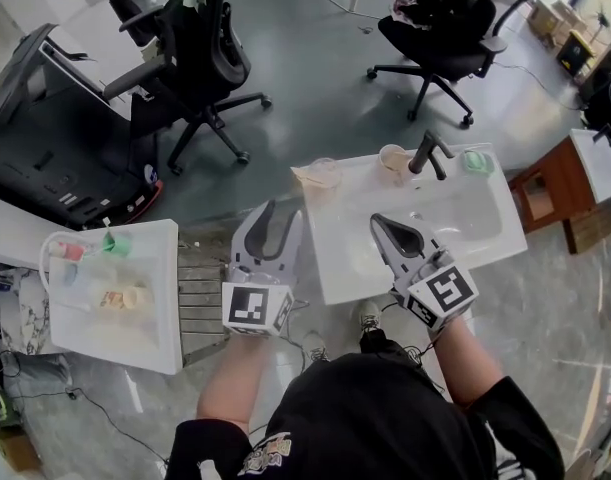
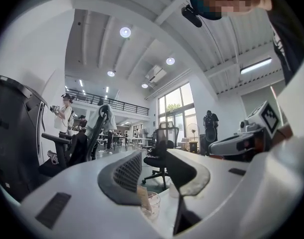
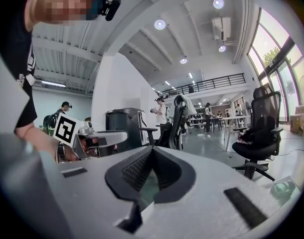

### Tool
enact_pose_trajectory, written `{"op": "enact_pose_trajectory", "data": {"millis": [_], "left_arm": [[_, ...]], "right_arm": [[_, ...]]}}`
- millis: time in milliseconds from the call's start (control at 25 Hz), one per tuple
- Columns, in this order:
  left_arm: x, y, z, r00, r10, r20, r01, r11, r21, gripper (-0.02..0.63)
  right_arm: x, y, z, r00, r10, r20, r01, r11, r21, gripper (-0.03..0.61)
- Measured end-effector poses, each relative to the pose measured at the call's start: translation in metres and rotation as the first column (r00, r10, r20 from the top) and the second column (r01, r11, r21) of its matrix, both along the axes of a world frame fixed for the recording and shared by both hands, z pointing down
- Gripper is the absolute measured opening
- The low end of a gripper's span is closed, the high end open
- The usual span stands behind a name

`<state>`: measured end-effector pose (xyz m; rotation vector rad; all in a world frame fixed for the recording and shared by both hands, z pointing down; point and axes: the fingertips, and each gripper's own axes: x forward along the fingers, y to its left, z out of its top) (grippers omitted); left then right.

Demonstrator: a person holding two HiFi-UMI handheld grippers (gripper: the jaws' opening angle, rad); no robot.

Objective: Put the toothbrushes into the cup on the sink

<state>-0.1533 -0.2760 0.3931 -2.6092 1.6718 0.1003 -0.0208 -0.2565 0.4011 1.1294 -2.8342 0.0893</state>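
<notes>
A white sink [image 1: 485,230] with a black faucet [image 1: 430,154] lies ahead of me. On its back rim stand a clear cup [image 1: 323,174] with something beige in it, a tan cup [image 1: 392,158] and a green cup [image 1: 476,161]. My left gripper [image 1: 272,214] hovers off the sink's left edge, open and with nothing between its fingers; in the left gripper view [image 2: 152,156] the clear cup [image 2: 152,204] shows below the gap. My right gripper [image 1: 379,222] is over the basin, shut and holding nothing [image 3: 152,152]. I cannot make out any toothbrush for certain.
A white board [image 1: 150,333] at the left carries a green cup [image 1: 116,243], a red-capped item [image 1: 69,251] and other small things. Black office chairs [image 1: 200,58] [image 1: 447,30] stand behind the sink. A brown wooden stand [image 1: 547,188] is at the right.
</notes>
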Motion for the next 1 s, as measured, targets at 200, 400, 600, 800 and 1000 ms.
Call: {"op": "enact_pose_trajectory", "data": {"millis": [200,400,600,800,1000], "left_arm": [[-0.013,0.042,-0.015,0.999,0.05,-0.019,-0.05,0.999,-0.01,0.046],[-0.022,0.072,-0.002,0.994,0.104,0.023,-0.102,0.992,-0.068,0.009],[-0.02,0.103,0.017,0.987,0.158,0.013,-0.155,0.98,-0.124,0.006],[-0.008,0.13,0.022,0.983,0.184,0.014,-0.18,0.973,-0.145,0.005],[0.021,0.157,0.018,0.979,0.205,0.012,-0.201,0.969,-0.144,0.006]], "right_arm": [[-0.017,0.03,-0.005,0.999,0.045,0.009,-0.046,0.999,0.006,0.006],[-0.03,0.06,-0.01,0.995,0.101,0.02,-0.101,0.995,0.009,0.006],[-0.034,0.087,-0.009,0.991,0.131,0.024,-0.131,0.991,0.001,0.006],[-0.021,0.107,-0.015,0.988,0.153,0.032,-0.154,0.988,0.016,0.006],[0.004,0.134,-0.018,0.986,0.16,0.044,-0.161,0.987,0.029,0.006]]}}
